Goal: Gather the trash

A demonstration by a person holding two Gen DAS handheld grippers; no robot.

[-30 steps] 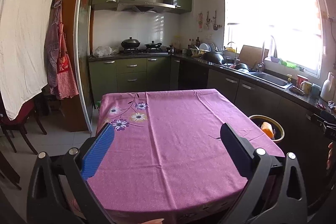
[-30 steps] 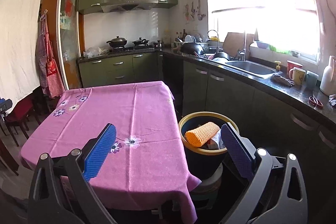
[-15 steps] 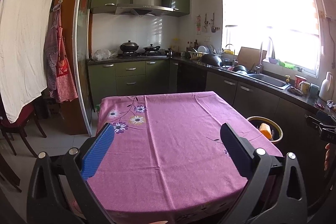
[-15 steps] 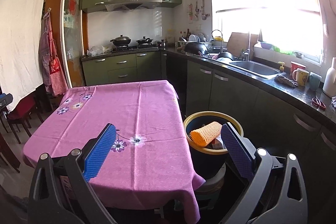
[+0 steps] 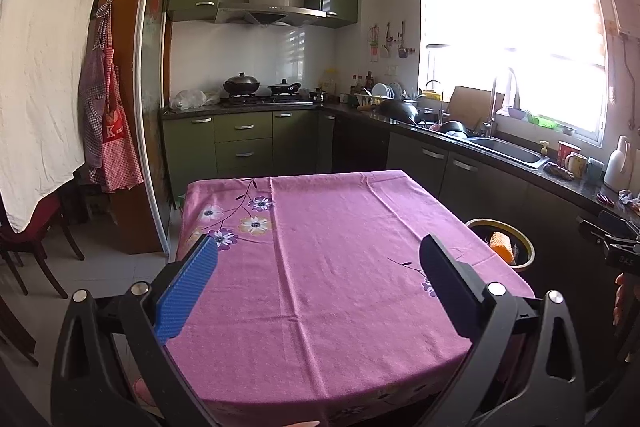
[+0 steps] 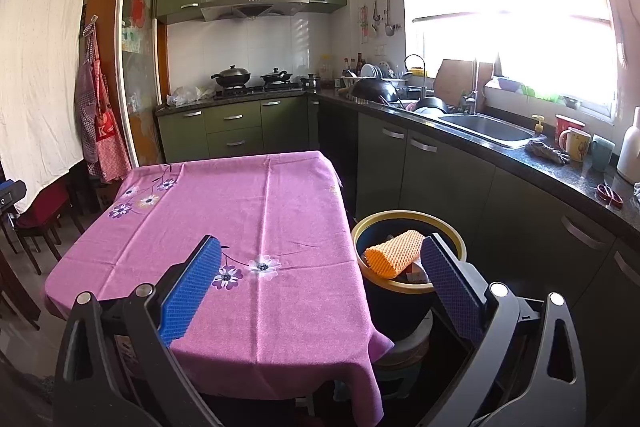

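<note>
Beside the spread right tool (image 6: 322,263): bin (image 6: 408,219) holding orange, seemingly foam, trash (image 6: 394,253).

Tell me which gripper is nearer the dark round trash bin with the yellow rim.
Right. The right gripper hovers open just before the dark round trash bin. The left gripper, also open, hangs over the pink floral tablecloth, the bin off to its right.
</note>
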